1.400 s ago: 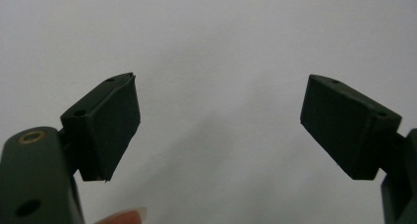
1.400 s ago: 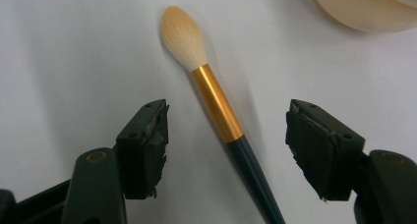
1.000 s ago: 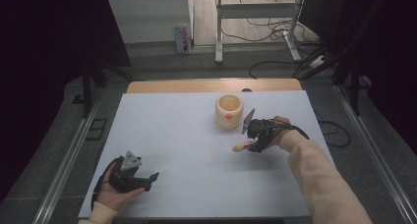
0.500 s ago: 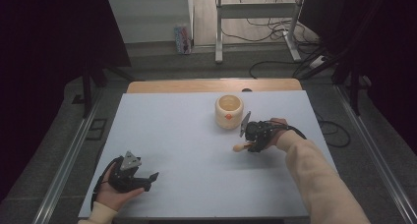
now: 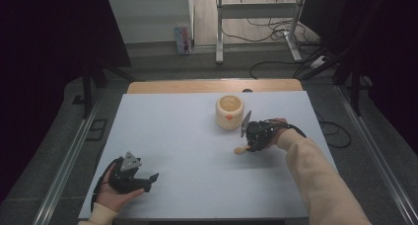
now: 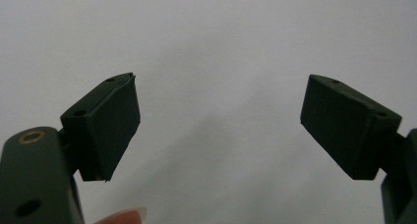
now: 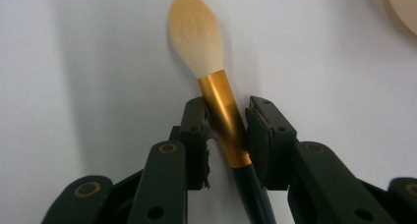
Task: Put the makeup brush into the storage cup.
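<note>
A makeup brush [image 7: 216, 89] with pale bristles, a gold ferrule and a dark handle lies on the white table [image 5: 187, 136]. My right gripper [image 7: 226, 113] points down at it, and its jaws have just been closing. Both pads now press the gold ferrule. From above, the brush's bristle tip [image 5: 239, 150] sticks out to the left under my right gripper [image 5: 250, 145]. A cream cup [image 5: 229, 111] with an orange mark stands just behind and left of that gripper. My left gripper [image 5: 148, 180] rests near the table's front left corner. Its fingertips [image 6: 115, 121] stand wide apart with nothing between them.
A wooden strip [image 5: 212, 86] runs along the table's far edge. Metal rails [image 5: 74, 156] flank both sides. Cables and a stand's legs lie on the floor beyond. A corner of the cup [image 7: 401, 10] shows at the top right of the right gripper view.
The right gripper has settled a little lower over the brush, which lies where it did. The left hand and its gripper have stayed put.
</note>
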The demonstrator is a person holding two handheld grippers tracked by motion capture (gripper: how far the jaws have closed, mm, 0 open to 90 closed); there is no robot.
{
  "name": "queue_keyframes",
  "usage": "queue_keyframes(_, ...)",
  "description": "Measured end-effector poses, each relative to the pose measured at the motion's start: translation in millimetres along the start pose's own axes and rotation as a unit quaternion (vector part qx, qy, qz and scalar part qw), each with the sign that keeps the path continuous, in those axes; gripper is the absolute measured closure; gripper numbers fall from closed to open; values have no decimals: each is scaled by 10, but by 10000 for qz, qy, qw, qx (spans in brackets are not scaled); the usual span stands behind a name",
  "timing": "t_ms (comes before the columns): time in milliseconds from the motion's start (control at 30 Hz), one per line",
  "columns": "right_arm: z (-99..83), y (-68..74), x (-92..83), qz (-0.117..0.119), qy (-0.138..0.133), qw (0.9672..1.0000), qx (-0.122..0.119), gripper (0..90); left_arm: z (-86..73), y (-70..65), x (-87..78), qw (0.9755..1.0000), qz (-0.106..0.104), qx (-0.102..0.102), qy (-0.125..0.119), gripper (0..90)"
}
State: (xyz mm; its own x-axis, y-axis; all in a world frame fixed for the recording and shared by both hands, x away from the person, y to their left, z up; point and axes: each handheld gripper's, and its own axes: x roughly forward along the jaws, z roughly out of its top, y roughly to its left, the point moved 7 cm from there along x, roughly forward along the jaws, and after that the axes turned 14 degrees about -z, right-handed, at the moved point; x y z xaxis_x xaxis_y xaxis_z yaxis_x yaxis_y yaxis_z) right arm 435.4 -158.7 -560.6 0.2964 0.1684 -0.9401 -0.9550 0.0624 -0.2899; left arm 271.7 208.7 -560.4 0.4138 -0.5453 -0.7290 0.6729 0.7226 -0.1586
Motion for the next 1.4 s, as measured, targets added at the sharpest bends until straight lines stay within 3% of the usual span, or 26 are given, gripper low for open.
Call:
queue_keyframes(400,-13,-9,4,183,-128,9997,-71,749,-4,-4,-2,10000,10,-38,-24,159)
queue_keyframes(800,-15,0,-2,195,-151,9997,-74,781,-5,-5,-1,10000,11,-32,-17,159)
queue_keyframes(1000,-12,-10,-23,33,-133,9998,-158,785,-8,2,-7,10000,10,-14,14,159)
queue_keyframes(1200,-1,-42,-199,-218,-298,9993,18,786,-6,2,-7,10000,17,-6,16,160)
queue_keyframes(1400,71,-53,-424,-427,-731,9962,183,785,2,-7,-3,10000,30,-15,-14,160)
